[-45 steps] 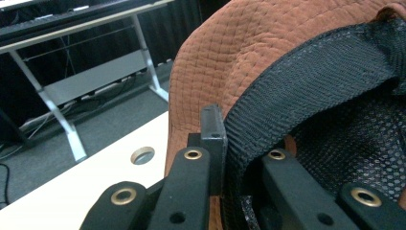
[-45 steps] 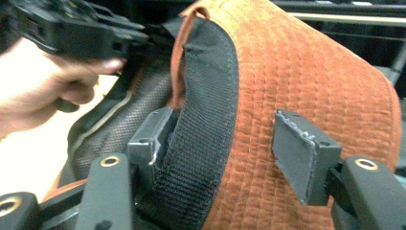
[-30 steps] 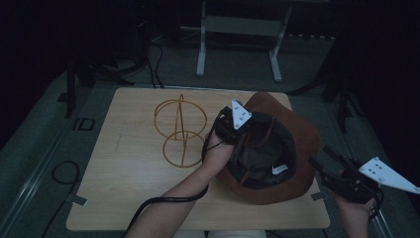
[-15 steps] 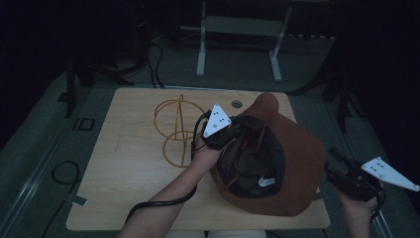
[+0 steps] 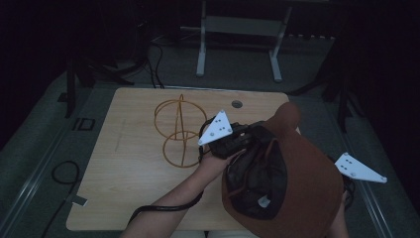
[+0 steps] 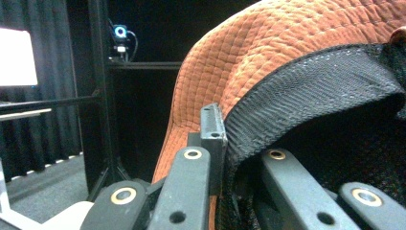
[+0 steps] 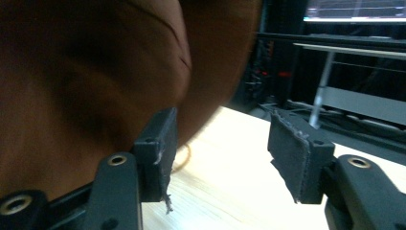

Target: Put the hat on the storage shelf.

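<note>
A brown brimmed hat [image 5: 302, 178], lifted off the wooden table [image 5: 129, 168] and tipped on edge, hangs to the right of the wire hat stand [image 5: 181, 130], not yet on it. The left gripper [image 5: 236, 143] is clamped on the hat's brim and dark sweatband; in the left gripper view one black jaw presses the quilted orange-brown brim [image 6: 268, 62] from outside while the other sits inside against the band [image 6: 306, 91]. The right gripper [image 7: 220, 155] waits beside the hat with its jaws apart and nothing between them, the left one next to the brown cloth [image 7: 86, 72]; whether it touches cannot be told. Judged from this, the pick-up is done, and the carry to the stand and the seating of the crown over its wire hoops remain. The hat's dark-lined opening faces up and toward the stand, its crown away from it; its long axis runs from the table's far edge toward the person.
</note>
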Tool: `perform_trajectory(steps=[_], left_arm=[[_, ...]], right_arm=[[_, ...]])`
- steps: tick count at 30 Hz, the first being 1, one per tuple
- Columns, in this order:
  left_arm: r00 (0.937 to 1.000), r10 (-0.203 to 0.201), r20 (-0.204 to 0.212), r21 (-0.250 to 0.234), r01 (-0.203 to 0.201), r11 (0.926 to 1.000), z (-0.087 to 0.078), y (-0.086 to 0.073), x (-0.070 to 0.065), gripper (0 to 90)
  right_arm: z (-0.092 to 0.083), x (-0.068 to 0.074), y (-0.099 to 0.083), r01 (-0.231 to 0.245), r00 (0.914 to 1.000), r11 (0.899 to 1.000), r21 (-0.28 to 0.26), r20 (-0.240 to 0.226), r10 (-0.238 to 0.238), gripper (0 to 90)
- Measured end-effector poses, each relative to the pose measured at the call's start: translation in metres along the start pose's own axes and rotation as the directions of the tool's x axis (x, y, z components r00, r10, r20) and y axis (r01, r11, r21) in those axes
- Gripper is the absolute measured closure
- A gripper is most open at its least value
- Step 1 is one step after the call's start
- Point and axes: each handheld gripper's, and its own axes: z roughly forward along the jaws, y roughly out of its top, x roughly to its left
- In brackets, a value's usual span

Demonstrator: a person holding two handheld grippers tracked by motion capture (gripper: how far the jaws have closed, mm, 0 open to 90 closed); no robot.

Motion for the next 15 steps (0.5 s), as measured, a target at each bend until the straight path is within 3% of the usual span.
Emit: perform_trajectory(steps=[4, 8, 13, 15], left_arm=[[0.9995, 0.018, 0.024, 0.009, -0.018, 0.9998, 0.005, -0.004, -0.008, 87.3], [0.9982, -0.015, 0.059, 0.012, 0.014, 0.9998, 0.008, -0.007, -0.011, 87.3], [0.9936, -0.001, 0.113, 0.031, -0.003, 0.9995, 0.012, -0.009, -0.018, 87.2], [0.9942, -0.013, 0.107, 0.023, 0.011, 0.9997, 0.012, -0.010, -0.018, 87.2]], right_arm=[[0.011, 0.007, 0.003, -0.003, 0.9990, 1.000, -0.028, -0.044, 0.002, 41.0], [0.018, 0.010, 0.005, -0.006, 0.9977, 0.999, -0.048, -0.068, 0.002, 40.9], [0.025, 0.015, 0.009, 0.009, 0.9965, 0.999, -0.054, -0.082, -0.013, 41.6], [0.027, 0.017, 0.009, 0.010, 0.9948, 0.998, -0.063, -0.100, -0.017, 45.4]])
